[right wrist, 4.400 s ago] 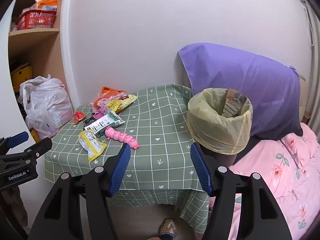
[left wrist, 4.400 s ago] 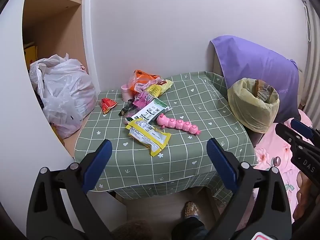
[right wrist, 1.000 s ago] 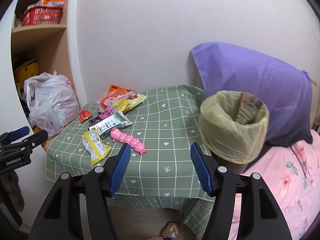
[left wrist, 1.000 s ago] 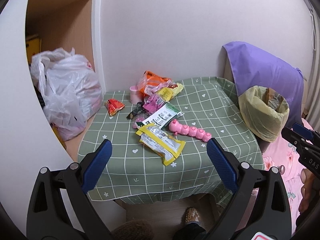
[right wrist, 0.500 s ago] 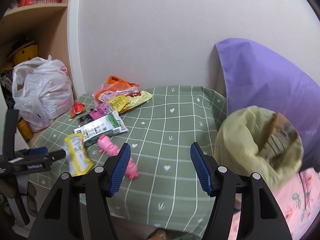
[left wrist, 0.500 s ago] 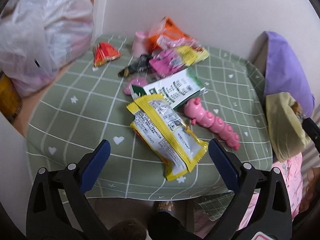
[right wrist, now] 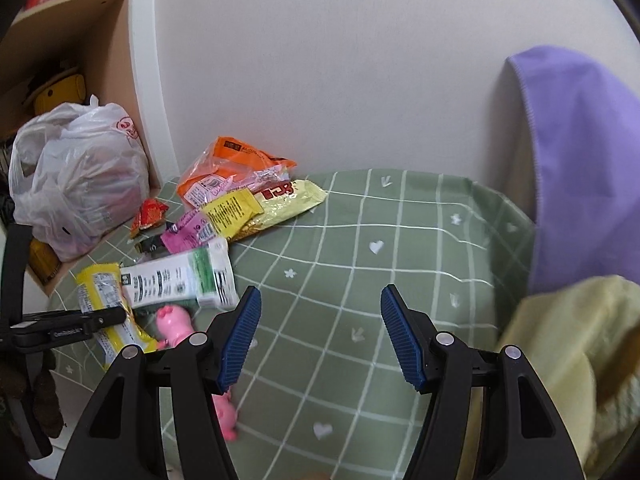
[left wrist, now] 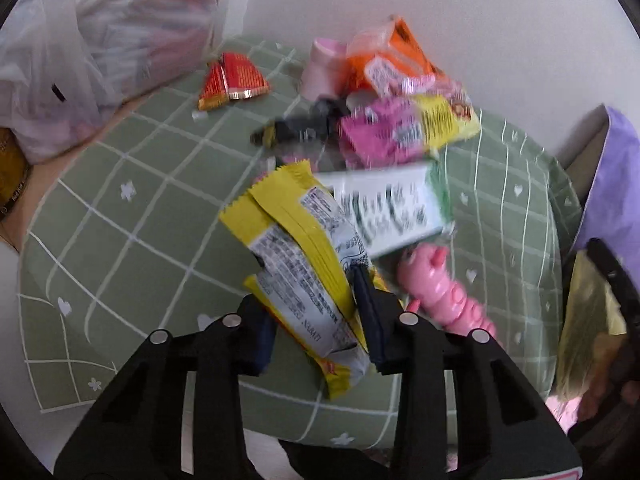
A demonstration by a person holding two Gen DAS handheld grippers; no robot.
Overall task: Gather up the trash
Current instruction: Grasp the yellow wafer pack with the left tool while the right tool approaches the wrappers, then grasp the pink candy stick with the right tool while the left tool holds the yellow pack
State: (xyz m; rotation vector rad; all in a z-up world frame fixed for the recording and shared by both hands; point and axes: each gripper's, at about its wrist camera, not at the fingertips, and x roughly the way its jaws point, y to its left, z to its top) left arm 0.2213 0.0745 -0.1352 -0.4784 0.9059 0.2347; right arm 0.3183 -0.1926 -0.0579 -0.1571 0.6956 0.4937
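- A table covered in a green checked cloth with white hearts and flowers stands against a white wall
- A purple cloth rises beyond the table's right edge
- A full white plastic bag sits just off the table's left edge, under wooden shelves
- A bin lined with a yellow bag is at the table's near right corner, blurred in both views
- The right tongs hover with blue pads apart over bare cloth near the front edge, holding nothing
- The left tongs are clamped on the near end of a yellow snack wrapper at the front left part of the table
- A white and green wrapper lies touching the yellow one on its far side
- A heap of orange, pink and yellow wrappers fills the far left corner
- A pink caterpillar toy lies just right of the held wrapper
- A small red wrapper lies alone near the left edge
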